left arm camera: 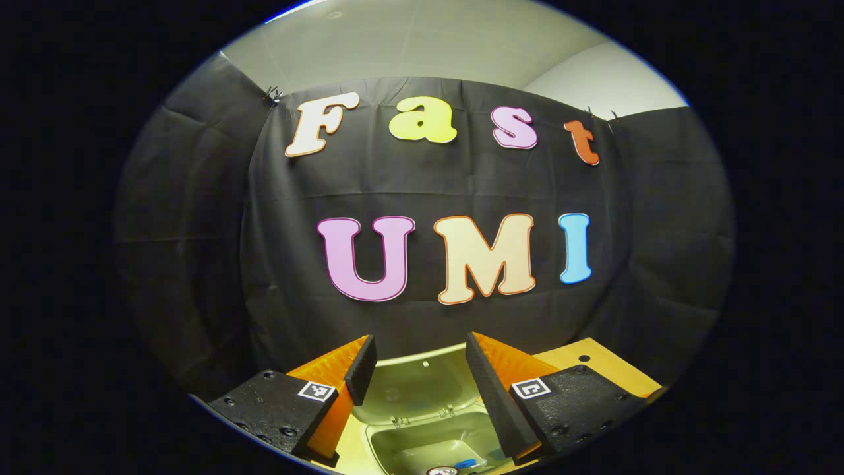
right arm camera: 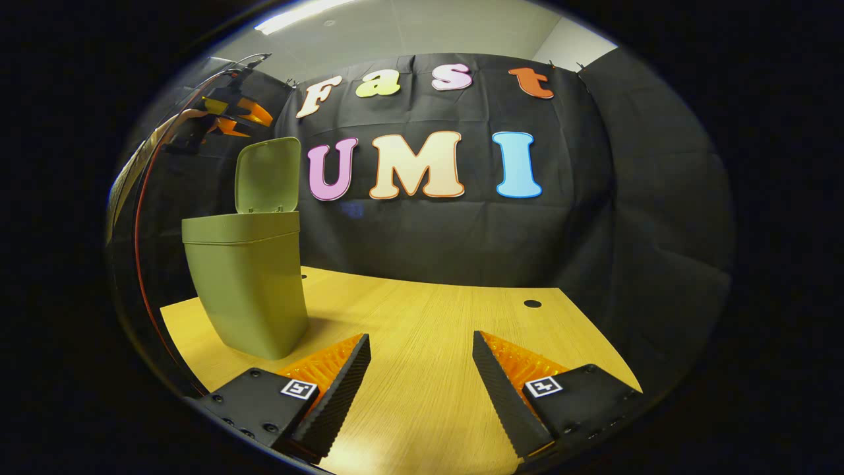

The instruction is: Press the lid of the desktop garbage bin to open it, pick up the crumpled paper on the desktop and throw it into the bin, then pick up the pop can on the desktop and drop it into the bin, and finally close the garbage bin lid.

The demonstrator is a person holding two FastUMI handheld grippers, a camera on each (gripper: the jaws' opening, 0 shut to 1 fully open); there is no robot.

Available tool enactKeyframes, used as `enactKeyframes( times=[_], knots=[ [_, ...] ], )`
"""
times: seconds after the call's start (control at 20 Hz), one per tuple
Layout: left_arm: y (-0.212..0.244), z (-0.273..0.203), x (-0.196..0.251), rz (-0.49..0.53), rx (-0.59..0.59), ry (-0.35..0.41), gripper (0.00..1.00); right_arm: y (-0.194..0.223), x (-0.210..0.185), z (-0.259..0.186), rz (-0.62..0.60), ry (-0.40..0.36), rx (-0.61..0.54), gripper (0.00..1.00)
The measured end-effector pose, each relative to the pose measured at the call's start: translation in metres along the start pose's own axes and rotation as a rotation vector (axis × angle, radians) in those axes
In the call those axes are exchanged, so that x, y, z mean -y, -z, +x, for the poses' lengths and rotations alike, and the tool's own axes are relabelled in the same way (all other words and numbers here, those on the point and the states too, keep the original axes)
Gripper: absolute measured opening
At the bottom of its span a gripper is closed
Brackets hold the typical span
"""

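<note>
Left tongs (left arm camera: 421, 369) hang spread above the open bin (right arm camera: 247, 277).

One bin (right arm camera: 247, 284) (lid (right arm camera: 267, 175) up), two grippers (right arm camera: 422, 369)

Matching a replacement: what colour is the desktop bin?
Olive green, body and raised lid alike; the bin shows best in the right gripper view.

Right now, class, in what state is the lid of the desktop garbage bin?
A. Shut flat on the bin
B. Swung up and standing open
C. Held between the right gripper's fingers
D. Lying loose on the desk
B: in the right gripper view the lid stands upright behind the rim of the garbage bin, and the left gripper view looks down into the open bin.
</note>
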State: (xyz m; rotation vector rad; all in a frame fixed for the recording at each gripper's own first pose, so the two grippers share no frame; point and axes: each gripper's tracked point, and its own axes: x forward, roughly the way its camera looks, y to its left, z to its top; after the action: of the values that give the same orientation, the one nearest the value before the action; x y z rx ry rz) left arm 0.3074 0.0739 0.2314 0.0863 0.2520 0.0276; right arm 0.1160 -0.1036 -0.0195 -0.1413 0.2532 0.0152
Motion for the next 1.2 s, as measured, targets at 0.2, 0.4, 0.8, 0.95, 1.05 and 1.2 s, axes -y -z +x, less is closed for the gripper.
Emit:
enactKeyframes(
  times=[0.2, 0.4, 0.8, 0.95, 1.05, 1.2],
  knots=[
    [0.012, 0.035, -0.014, 0.054, -0.098, -0.081, 0.83, 0.002, 0.003, 0.0, 0.002, 0.006, -0.004, 0.98],
    [0.029, 0.049, -0.009, 0.039, -0.156, -0.092, 0.82, 0.004, 0.002, 0.001, -0.006, 0.004, -0.013, 0.98],
    [0.071, 0.017, 0.016, 0.018, -0.213, -0.001, 0.84, -0.001, 0.001, 0.002, 0.006, -0.009, -0.003, 0.98],
    [0.087, -0.008, 0.03, 0.052, -0.196, 0.042, 0.82, -0.003, -0.001, 0.0, 0.01, -0.021, 0.006, 0.98],
    [0.1, -0.023, 0.041, 0.066, -0.186, 0.076, 0.82, -0.005, 0.0, -0.002, 0.011, -0.023, 0.014, 0.98],
    [0.118, -0.042, 0.045, 0.064, -0.161, 0.085, 0.82, -0.007, -0.003, -0.006, 0.009, -0.037, 0.023, 0.98]
  ],
)
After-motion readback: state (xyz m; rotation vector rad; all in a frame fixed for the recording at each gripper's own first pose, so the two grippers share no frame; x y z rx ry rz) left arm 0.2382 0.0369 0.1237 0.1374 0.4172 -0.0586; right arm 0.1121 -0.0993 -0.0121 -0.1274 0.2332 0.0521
